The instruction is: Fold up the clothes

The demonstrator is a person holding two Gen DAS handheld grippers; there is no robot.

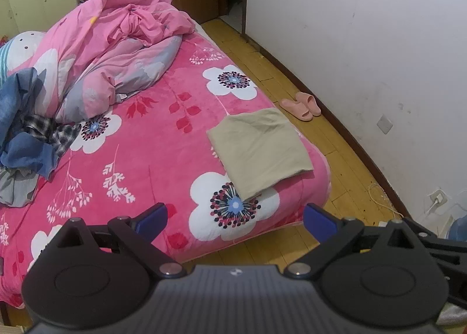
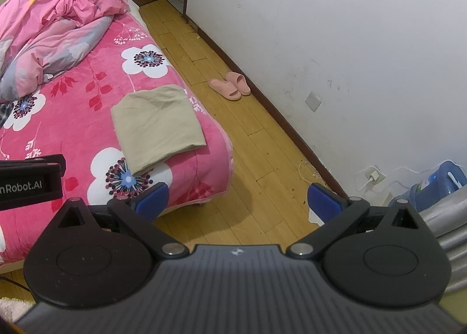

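Both of your tools hung above the foot of the bed, holding nothing. The left gripper had its blue pads spread wide over the flowered blanket. The right gripper was equally wide apart, out over the wooden floor just past the bed's corner.

One beige garment lay folded flat near the right-hand edge of the blanket, looking finished. The unfolded pile, blue denim with a checked piece and something grey, sat at the far left edge of the left wrist view, well apart from the folded piece and beside the rumpled pink duvet.

Judgement: the step in hand was fetching the next garment from that pile. To do it well, you would swing left and pick a single layer at a recognisable edge such as a collar or waistband. You would then lift it free of the tangle before dragging it. The open stretch of blanket between pile and folded piece looked the best place to spread it. Keep clear of the beige piece so it stays square.
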